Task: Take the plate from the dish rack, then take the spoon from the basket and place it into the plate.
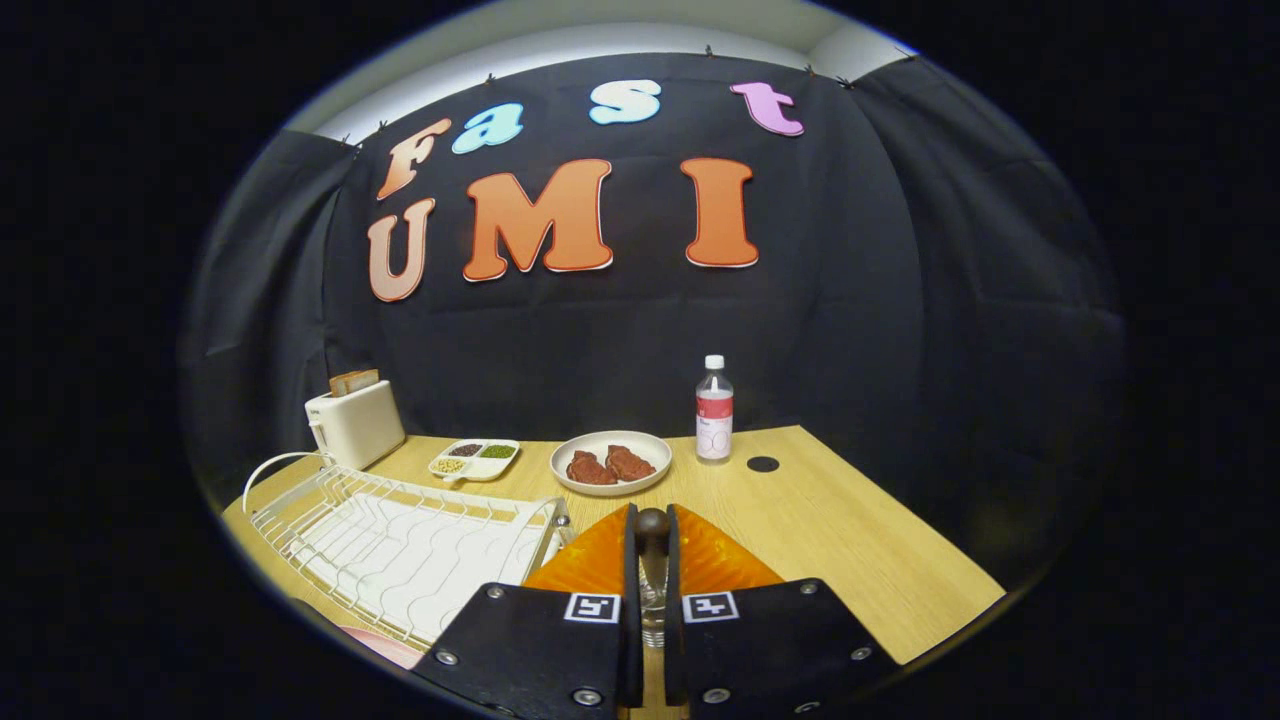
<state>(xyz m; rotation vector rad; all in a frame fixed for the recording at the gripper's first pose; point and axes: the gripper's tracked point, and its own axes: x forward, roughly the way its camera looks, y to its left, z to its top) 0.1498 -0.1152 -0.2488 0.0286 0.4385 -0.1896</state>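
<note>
The gripper (650, 560) fingers are pinched tight on the spoon (653, 535), dark handle poking up between them, right over the orange plate (600, 565) beside the dish rack (400, 545).

Claw (652, 560) on spoon (652, 530) (dark-handled)

Wooden table (850, 520), black cloth wall (900, 300)

You have one wire dish rack (400, 545) near left, one toaster (355, 423) far left with two bread slices (354, 381) in it. One three-part snack tray (475, 459) sits beside one white plate (611, 463) carrying two meat pieces (610, 467). One water bottle (714, 410) stands far right. One gripper (652, 535) pinches one dark-tipped handle (653, 553) between two orange fingers (590, 565).
</note>
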